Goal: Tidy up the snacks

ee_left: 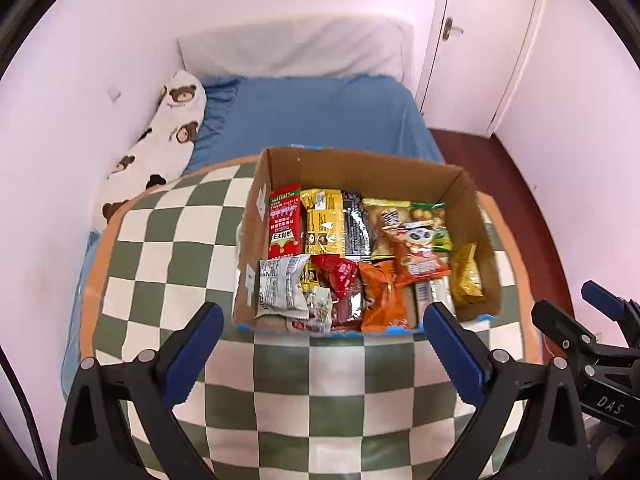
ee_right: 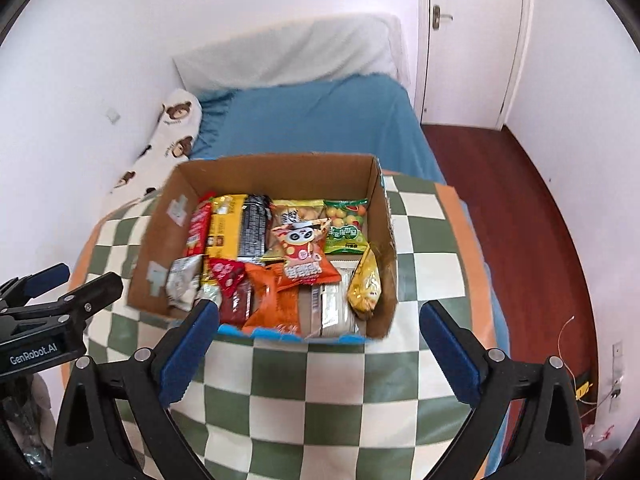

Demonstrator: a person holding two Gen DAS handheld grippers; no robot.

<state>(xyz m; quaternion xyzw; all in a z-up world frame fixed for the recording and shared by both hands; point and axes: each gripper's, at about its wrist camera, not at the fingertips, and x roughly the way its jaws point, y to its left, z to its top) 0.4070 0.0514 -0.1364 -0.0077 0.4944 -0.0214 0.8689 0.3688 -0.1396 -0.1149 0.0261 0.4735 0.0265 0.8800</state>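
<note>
A cardboard box (ee_left: 352,168) (ee_right: 280,168) stands on a green and white checkered mat (ee_left: 168,248) (ee_right: 328,380). It is full of snack packets: a red carton (ee_left: 285,222), a yellow pack (ee_left: 325,224), an orange panda bag (ee_left: 416,252) (ee_right: 302,254), a green bag (ee_right: 346,226), a gold packet (ee_left: 466,276) (ee_right: 365,286), a white packet (ee_left: 278,286). My left gripper (ee_left: 323,330) is open and empty, just in front of the box. My right gripper (ee_right: 319,328) is open and empty at the box's near edge.
The mat lies on a bed with a blue sheet (ee_left: 320,116) (ee_right: 312,120). A bear-print pillow (ee_left: 168,128) lies along the left wall. A white door (ee_left: 480,40) and dark wood floor (ee_right: 520,220) are to the right.
</note>
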